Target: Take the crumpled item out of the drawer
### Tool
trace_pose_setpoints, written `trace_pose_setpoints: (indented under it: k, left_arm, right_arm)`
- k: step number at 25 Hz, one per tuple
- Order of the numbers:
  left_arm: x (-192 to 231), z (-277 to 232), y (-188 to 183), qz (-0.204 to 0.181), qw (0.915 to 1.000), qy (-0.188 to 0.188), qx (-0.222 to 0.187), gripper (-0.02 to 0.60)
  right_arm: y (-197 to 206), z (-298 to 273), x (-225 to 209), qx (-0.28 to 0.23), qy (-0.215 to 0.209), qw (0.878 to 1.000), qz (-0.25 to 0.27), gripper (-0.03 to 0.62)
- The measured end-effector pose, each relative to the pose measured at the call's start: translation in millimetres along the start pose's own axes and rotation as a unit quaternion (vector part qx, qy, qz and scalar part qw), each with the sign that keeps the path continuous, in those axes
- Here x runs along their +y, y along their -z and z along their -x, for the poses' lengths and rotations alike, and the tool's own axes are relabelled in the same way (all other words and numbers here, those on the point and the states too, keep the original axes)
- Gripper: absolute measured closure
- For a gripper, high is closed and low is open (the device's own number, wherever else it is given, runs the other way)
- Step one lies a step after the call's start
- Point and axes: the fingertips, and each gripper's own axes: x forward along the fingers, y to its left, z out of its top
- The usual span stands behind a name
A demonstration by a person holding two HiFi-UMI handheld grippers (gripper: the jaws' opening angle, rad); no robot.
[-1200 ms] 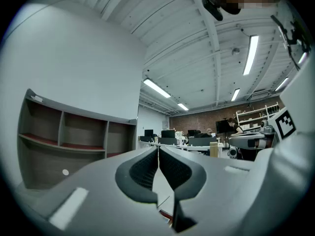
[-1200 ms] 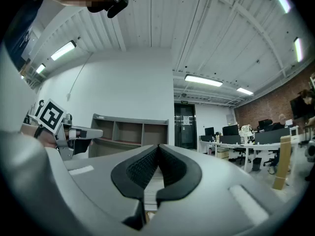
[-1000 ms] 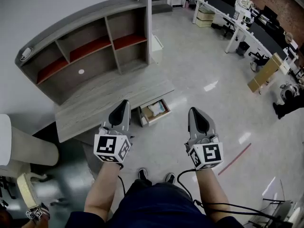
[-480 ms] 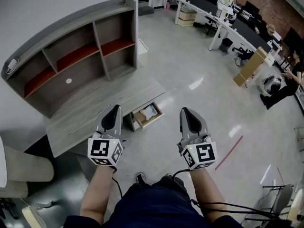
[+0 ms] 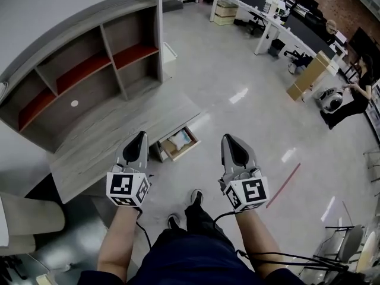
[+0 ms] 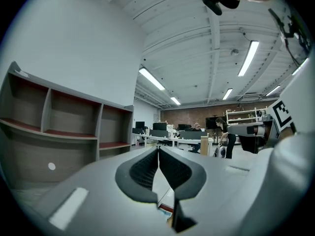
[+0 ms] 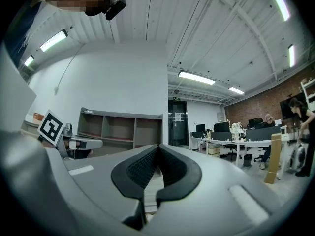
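An open drawer [image 5: 168, 154] juts out under the grey desk [image 5: 113, 135] in the head view. Inside it lies a pale crumpled item [image 5: 180, 139]. My left gripper [image 5: 137, 140] is held out above the floor just left of the drawer, its jaws shut with nothing between them. My right gripper [image 5: 231, 143] hangs to the drawer's right, also shut and empty. In the left gripper view the left gripper [image 6: 158, 148] points level across the room. The right gripper [image 7: 158, 148] in the right gripper view does the same. Both are well above the drawer.
A grey shelf unit [image 5: 83, 64] with red-lined compartments stands on the desk against the wall. A pale chair [image 5: 29, 215] sits at lower left. Office desks [image 5: 279, 25], a cardboard box [image 5: 306, 76] and people are at the far right. My feet [image 5: 193, 198] are on the glossy floor.
The view has shifted: desk, shelf and drawer slid left and slightly up in the head view. One foot has stepped forward. Both grippers stay shut.
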Motion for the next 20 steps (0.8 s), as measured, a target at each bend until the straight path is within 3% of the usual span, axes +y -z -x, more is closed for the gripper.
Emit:
trace_pose_setpoints:
  k: [12, 16, 20]
  left_arm:
    - [6, -93, 41, -0.026, 0.9975, -0.036, 0.055, 0.572]
    - [0, -122, 75, -0.044, 0.9934, -0.037, 0.100, 0.572]
    - [-5, -141, 124, -0.071, 0.9837, -0.031, 0.162, 0.572]
  right_arm:
    - [30, -85, -63, 0.015, -0.048, 0.998, -0.032, 0.588]
    - [47, -103, -82, 0.028, -0.060, 0.997, -0.045, 0.588]
    - [60, -114, -101, 0.038, -0.061, 0.996, -0.059, 0.588]
